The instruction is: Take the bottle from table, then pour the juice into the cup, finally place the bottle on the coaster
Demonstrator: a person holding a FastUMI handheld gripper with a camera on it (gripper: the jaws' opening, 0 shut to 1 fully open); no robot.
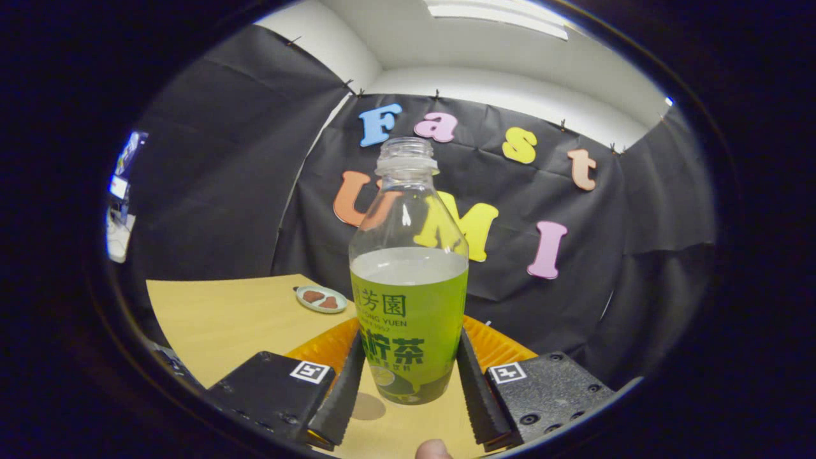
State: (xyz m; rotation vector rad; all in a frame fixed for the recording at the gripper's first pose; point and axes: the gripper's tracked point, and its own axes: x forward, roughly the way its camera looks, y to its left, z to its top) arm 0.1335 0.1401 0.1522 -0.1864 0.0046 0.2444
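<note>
Clear plastic bottle, cap off, neck threads bare, held upright between the two fingers of the gripper. Body filled a little over halfway with green-yellow juice, liquid line level just above the label's top edge; above it, empty clear shoulder and neck. Green label wrapped around the lower body, dark characters printed on it. Base seemingly lifted off the surface, a small round shadow on the wood just left of and below it. Fingers closed against the bottle's lower sides, one pressing each flank. Directly behind the bottle and the fingers, a ribbed orange object curving out to both sides, its full shape hidden. Underneath, a light wooden table. Further back on the table, beyond the left finger, a small pale-green dish with two reddish-brown pieces on it, well apart from the bottle. At the very near edge, between the finger bases, a fingertip of the person holding the gripper. Black cloth wall behind everything.
</note>
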